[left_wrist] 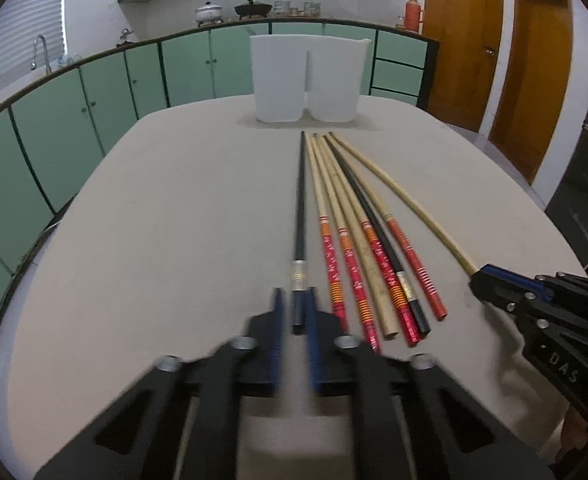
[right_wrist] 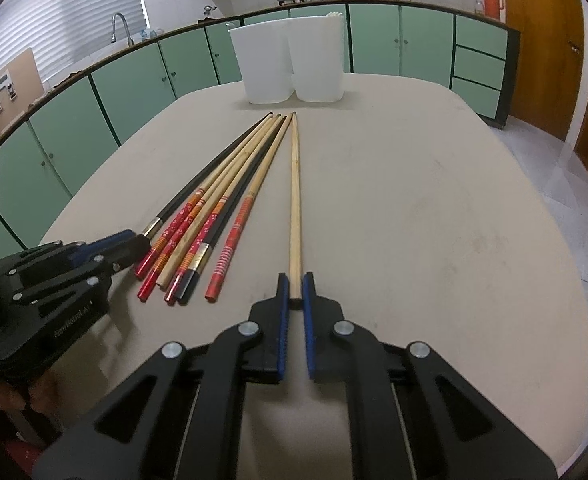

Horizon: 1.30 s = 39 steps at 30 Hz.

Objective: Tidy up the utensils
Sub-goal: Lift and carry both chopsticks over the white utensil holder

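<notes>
Two grips at once: my left gripper (left_wrist: 298, 312) is clamped on the butt of a black chopstick (left_wrist: 300, 200), my right gripper (right_wrist: 295, 292) on the butt of a plain bamboo stick (right_wrist: 295, 192). Both sticks lie on the table (right_wrist: 414, 220), tips toward the white holder (left_wrist: 306, 80); the left view is blurred, so contact there looks firm but I hedge. Between them lie the other chopsticks (left_wrist: 358, 240). They look light, stiff and slick, likely to pivot when held at the end.

Left claw (left_wrist: 297, 300) around black chopstick (left_wrist: 301, 200)
</notes>
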Tool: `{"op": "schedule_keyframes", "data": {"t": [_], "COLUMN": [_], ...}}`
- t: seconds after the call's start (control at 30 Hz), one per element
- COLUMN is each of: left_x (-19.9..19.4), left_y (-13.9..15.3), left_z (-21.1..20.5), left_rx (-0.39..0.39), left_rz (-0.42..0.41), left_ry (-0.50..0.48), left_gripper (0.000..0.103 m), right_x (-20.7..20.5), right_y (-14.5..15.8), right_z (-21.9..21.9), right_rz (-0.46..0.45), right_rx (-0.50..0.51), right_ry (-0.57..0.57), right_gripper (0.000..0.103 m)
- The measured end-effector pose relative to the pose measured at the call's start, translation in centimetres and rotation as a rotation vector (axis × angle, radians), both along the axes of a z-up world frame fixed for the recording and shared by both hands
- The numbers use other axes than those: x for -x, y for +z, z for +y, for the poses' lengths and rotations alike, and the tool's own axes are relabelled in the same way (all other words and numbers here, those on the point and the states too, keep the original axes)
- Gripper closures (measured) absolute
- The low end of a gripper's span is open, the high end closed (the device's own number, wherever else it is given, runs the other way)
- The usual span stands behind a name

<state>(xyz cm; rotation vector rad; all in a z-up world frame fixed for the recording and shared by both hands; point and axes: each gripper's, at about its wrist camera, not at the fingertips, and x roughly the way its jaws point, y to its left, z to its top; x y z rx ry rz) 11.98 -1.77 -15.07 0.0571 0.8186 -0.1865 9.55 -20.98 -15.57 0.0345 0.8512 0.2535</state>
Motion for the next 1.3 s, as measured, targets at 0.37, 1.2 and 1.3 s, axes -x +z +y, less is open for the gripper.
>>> {"op": "schedule_keyframes", "data": {"t": [0.37, 1.2, 1.3], "left_x": [1.4, -6.4, -6.9], "left_y": [5.3, 17.6, 18.4], "left_z": [0.9, 1.5, 1.6], "left_rx": [0.050, 0.113, 0.117], "left_rz": [-0.123, -0.301, -0.311], "left_ry": [-0.021, -0.034, -0.040], "left_gripper": [0.097, 0.097, 0.097], "right_x": [0.5, -9.3, -10.4], "right_y": [3.5, 18.0, 19.0], "right_z": [-0.9, -4.3, -4.3], "right_rz": [-0.076, -0.203, -0.195], "right_rx": [0.006, -0.126, -0.100], "right_ry": [0.007, 0.046, 0.058], "right_gripper": [0.097, 0.097, 0.097]}}
